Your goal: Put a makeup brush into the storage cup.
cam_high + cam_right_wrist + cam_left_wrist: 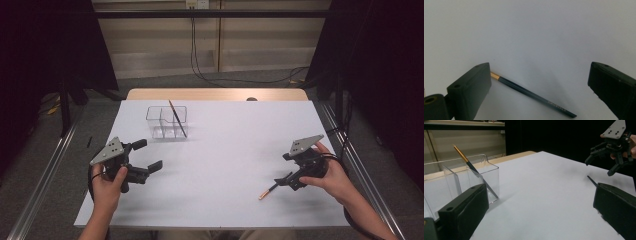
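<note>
A clear plastic divided box (pixel 161 122) stands at the table's back left, with a dark pencil (pixel 177 118) leaning upright in it. A second dark pencil (pixel 268 190) with a gold band lies flat on the white table at the front right. My right gripper (pixel 284 170) hovers open just above that pencil. In the right gripper view the pencil (pixel 531 93) lies slanted between the spread jaws of the right gripper (pixel 540 68), touching neither. My left gripper (pixel 148 155) is open and holds nothing, in front of the box (pixel 461 180) with its leaning pencil (pixel 471 168).
The white table top (pixel 225 150) ends in a wooden strip (pixel 217 94) at the back. Metal rails run along both sides. The left gripper view also shows the right gripper (pixel 612 152) far off and the lying pencil's tip (pixel 592 180).
</note>
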Available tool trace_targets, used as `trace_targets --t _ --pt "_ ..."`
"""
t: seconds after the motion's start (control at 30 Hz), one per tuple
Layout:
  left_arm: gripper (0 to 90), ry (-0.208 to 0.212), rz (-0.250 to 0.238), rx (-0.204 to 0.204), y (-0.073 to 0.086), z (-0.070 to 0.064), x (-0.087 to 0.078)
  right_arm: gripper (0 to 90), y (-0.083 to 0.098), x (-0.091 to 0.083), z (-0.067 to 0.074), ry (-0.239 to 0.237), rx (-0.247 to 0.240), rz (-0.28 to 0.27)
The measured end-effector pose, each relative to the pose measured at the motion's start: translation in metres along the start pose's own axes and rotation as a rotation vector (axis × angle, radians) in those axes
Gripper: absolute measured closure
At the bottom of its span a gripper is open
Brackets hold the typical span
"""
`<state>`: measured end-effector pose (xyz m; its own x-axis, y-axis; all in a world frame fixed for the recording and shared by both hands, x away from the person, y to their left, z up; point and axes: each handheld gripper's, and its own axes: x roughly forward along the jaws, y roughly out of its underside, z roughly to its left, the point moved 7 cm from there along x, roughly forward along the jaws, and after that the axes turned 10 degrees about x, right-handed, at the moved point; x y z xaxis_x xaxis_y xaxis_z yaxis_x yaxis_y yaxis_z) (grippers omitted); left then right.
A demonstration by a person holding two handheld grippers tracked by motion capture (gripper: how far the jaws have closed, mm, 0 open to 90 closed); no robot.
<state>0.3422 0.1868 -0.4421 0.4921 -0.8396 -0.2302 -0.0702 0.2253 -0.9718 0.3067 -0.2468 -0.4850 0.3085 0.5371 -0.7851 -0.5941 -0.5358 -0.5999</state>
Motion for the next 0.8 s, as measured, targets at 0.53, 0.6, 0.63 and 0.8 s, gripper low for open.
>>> trace_targets --t 0.53,0.6,0.63,0.8 --pt "0.0 0.003 0.007 -0.001 0.0014 -0.0004 0.0008 5.5 0.0084 0.0004 -0.0084 0.038 -0.031 0.185" --pt "0.0 0.004 0.007 -0.003 0.0019 -0.0007 0.0011 5.5 0.0089 0.0012 -0.0084 0.037 -0.044 0.201" --pt "0.0 0.002 0.008 -0.007 0.0023 -0.0006 0.001 5.6 0.0091 0.0015 -0.0081 0.035 -0.044 0.206" --pt "0.0 -0.002 0.011 -0.003 0.0023 -0.0001 0.0006 6.1 0.0104 0.0036 -0.0083 0.039 -0.058 0.237"
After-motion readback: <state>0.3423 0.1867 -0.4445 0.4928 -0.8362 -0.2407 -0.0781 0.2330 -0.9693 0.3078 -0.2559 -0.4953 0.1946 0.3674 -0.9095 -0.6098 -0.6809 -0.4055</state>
